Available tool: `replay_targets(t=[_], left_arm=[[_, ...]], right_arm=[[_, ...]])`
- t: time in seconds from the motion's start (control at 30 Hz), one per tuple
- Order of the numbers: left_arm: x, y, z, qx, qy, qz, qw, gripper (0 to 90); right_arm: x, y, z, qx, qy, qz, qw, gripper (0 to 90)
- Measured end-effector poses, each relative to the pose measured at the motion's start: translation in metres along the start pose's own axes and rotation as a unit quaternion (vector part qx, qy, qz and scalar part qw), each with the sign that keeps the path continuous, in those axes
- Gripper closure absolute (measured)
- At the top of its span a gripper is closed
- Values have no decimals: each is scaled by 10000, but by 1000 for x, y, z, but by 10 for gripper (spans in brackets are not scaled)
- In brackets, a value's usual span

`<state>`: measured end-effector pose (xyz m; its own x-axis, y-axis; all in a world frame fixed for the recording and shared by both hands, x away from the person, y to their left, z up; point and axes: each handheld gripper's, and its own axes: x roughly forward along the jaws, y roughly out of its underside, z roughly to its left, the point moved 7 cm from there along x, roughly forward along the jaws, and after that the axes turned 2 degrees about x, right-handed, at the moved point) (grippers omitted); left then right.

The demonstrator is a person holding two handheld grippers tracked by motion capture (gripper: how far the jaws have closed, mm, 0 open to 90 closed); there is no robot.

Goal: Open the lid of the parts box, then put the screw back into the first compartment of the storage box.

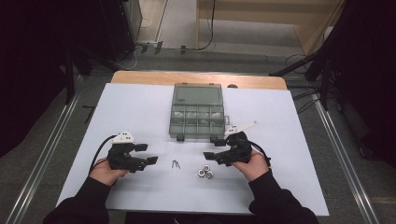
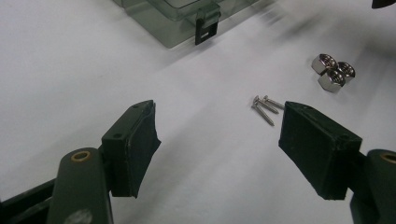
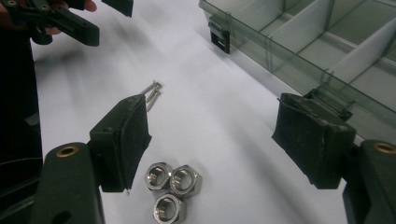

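Both claws released, nothing held: left claw (image 1: pixel 150 154) faces the screws (image 1: pixel 175 164), right claw (image 1: pixel 211 155) sits by the nuts (image 1: pixel 205 171). Screws & nuts lie loose on the table (image 1: pixel 140 112), just in front of the open box (image 1: pixel 197 112), prob. for sorting into it.

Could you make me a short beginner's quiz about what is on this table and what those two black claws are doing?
1. How many hex nuts lie clustered on the white table?
2. True or false: the left gripper is clamped on the two screws.
3. Which lies nearer the right gripper: (a) the nuts or (b) the screws?

Key
1. Three, touching one another.
2. False: its jaws stand wide apart with nothing between them, and the screws lie loose on the table ahead of it.
3. (a) the nuts, just in front of its open jaws; the screws lie farther off, short of the clear compartment box, whose lid is open.
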<state>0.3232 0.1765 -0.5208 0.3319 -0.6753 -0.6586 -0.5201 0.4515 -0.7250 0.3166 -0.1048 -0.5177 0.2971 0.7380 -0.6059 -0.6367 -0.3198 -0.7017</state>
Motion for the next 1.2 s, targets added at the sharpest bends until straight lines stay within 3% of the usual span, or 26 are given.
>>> replay_targets(t=[0.83,1.2], left_arm=[[-16,19,4,-135,-250,-64,9996,272],[-15,24,1,-182,-211,-42,9996,272]], right_arm=[[29,-6,20,-201,-205,227,9993,268],[46,-6,27,-282,-196,401,9986,271]])
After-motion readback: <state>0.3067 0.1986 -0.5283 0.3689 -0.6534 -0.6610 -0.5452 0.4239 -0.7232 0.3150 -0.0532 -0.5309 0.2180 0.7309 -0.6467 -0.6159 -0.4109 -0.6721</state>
